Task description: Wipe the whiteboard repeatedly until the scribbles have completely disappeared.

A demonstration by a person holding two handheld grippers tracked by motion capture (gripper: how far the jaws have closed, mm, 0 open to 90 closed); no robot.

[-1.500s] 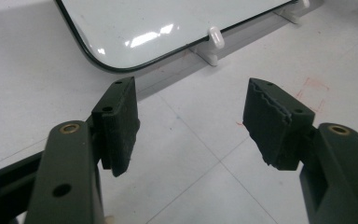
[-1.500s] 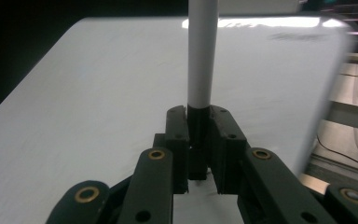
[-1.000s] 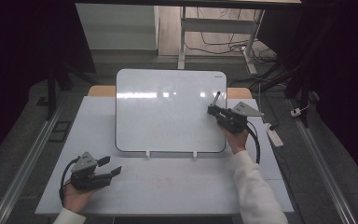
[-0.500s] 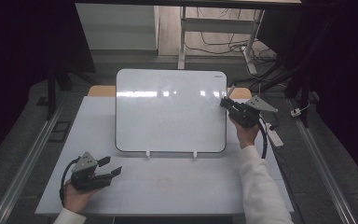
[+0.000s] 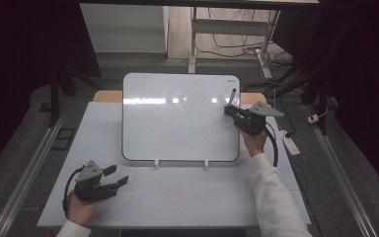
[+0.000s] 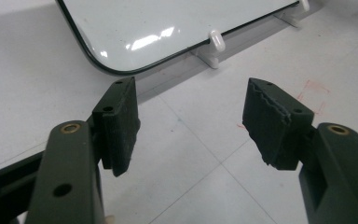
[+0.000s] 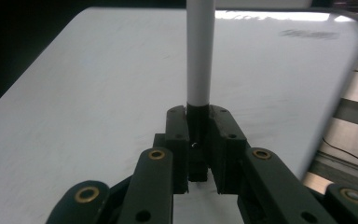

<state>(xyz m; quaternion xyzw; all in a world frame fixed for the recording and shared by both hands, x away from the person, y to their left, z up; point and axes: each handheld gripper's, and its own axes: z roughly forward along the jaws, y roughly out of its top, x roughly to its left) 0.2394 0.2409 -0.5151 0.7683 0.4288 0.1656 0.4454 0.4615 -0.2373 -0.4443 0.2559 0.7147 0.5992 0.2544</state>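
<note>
Clamped tight on the dark end of a marker [image 7: 200, 70], jaws of the right gripper [image 7: 199, 140] together around it, white barrel running straight out along the gripper's own line. In the high view, same marker [image 5: 232, 97] standing up and away from the right gripper [image 5: 242, 117], tip over the far right part of the whiteboard [image 5: 177, 118]; contact with the surface impossible to tell from here. Long axis tilted toward the far edge, near the board's right border. Board propped on two small white feet [image 6: 216, 41], face apparently unmarked, spreading left and near from the tip. Likely next stroke therefore leftward or toward the near edge, all of the writing area lying on that side of the jaws. Right hand plainly the nearer one, already at the board.

Jaws of the left gripper [image 6: 191, 121] apart, nothing between the pads [image 6: 121, 121], bare table [image 6: 205, 186] beneath. Left gripper [image 5: 103, 182] resting at the near left of the table [image 5: 187, 197], well apart from the marker, pointed toward the board's near left corner.
</note>
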